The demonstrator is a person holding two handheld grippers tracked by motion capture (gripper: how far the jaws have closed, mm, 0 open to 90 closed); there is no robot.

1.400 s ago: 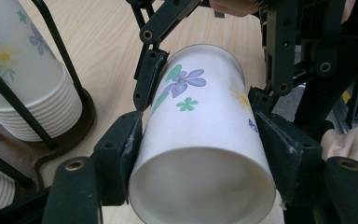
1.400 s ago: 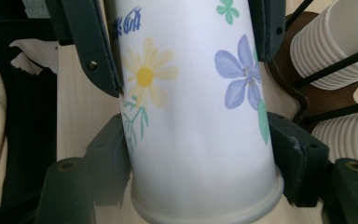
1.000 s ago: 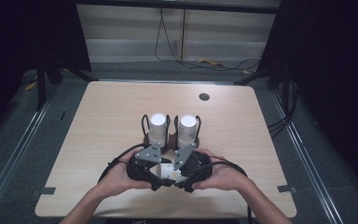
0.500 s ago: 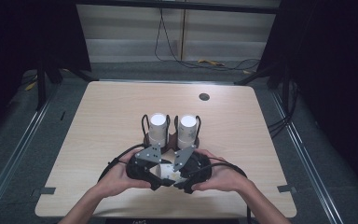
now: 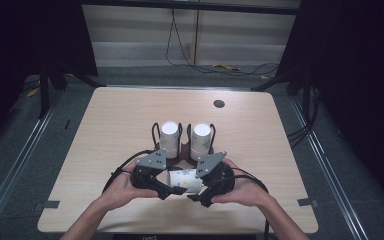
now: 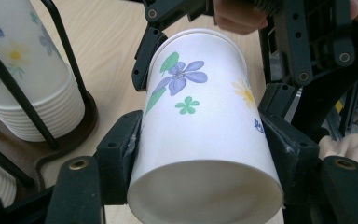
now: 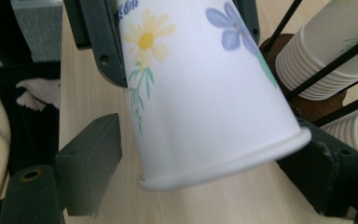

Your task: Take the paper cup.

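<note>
Desk [image 5: 110, 130]: a big wooden top. All the things sit on its near half.
Racks: two black wire racks stand side by side. The left stack [image 5: 169, 136] and right stack [image 5: 201, 138] of paper cups are upside down in them.
Cup [image 5: 186, 181]: one flowered cup is out of the racks. It lies on its side in the air between the two hands, just in front of the racks.
Left gripper [image 6: 200, 140]: clenched on the cup near its bottom end. Both pads press its sides.
Right gripper [image 7: 205, 154]: its jaws have just been opening. The cup's rim is between them, but one pad stands clear, so it has let go.
Done: the cup is out and passed to the left gripper.
Left to do: I think the right gripper must back away, and the cup must be put somewhere.
</note>
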